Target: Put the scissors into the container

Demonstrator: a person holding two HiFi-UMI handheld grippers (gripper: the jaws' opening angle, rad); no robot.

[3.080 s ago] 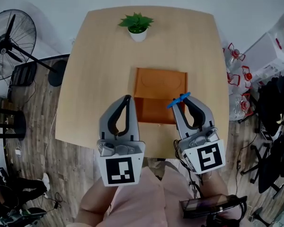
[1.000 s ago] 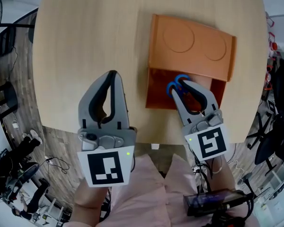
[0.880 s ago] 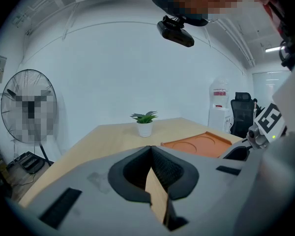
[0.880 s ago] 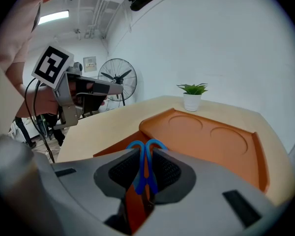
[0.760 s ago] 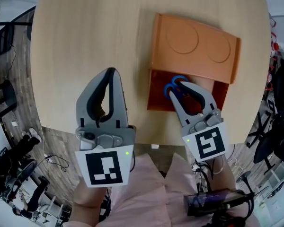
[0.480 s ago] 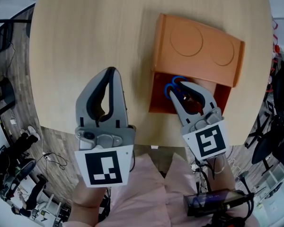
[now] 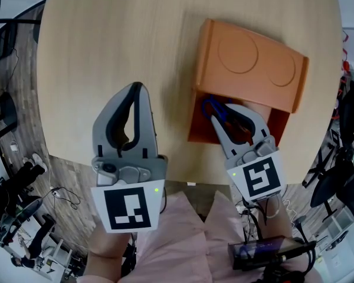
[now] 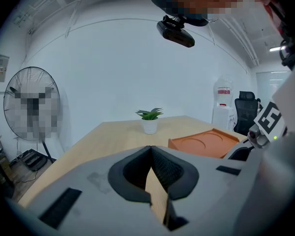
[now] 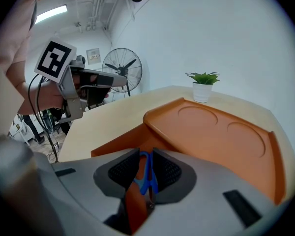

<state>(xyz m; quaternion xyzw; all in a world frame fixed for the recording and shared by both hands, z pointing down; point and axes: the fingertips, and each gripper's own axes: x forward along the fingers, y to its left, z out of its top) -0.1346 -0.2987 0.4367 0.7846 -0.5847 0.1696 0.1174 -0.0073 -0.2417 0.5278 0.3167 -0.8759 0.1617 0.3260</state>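
Jaws: right gripper (image 7: 225,115) is clamped on the blue scissors (image 9: 145,173); left gripper (image 8: 150,149) is pressed closed with nothing in it, over the desk (image 7: 118,40).
Change: seconds ago the scissors hung above the orange container (image 7: 248,63); now they dip into its open near section.
Meaning: release looks close.
Hidden: the jaws cover the blades, so contact with the container floor is unclear.

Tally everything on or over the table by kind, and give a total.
scissors: 1
container: 1
potted plant: 1
grippers: 2, the left gripper and the right gripper
Total: 5
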